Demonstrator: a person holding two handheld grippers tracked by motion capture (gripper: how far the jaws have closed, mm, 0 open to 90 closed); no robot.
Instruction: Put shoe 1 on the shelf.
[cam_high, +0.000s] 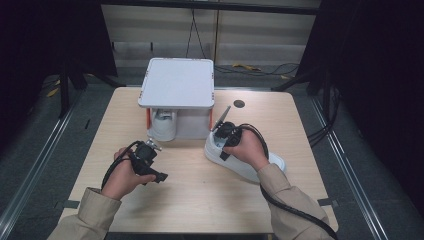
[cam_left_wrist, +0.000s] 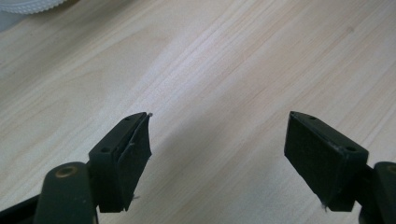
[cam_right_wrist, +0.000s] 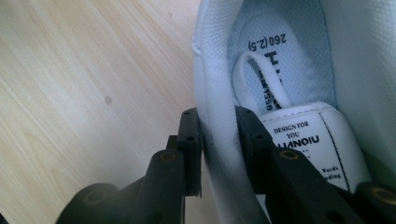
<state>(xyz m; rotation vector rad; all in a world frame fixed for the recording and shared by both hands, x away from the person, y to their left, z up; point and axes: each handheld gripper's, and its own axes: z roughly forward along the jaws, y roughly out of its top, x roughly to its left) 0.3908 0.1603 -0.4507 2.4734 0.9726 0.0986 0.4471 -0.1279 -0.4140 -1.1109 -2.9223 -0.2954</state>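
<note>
The right hand-held gripper (cam_right_wrist: 217, 140) straddles the white sneaker's (cam_high: 272, 162) collar at frame centre-right on the tabletop (cam_high: 200, 190), seemingly to steady it, while the left hand-held gripper (cam_left_wrist: 217, 154) waits wide open, empty.

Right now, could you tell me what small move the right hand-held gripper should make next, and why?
Probably lift the white sneaker clear of the table: the right hand-held gripper already straddles its side wall, one jaw inside, one outside, while its mate sits under the white stand.
</note>
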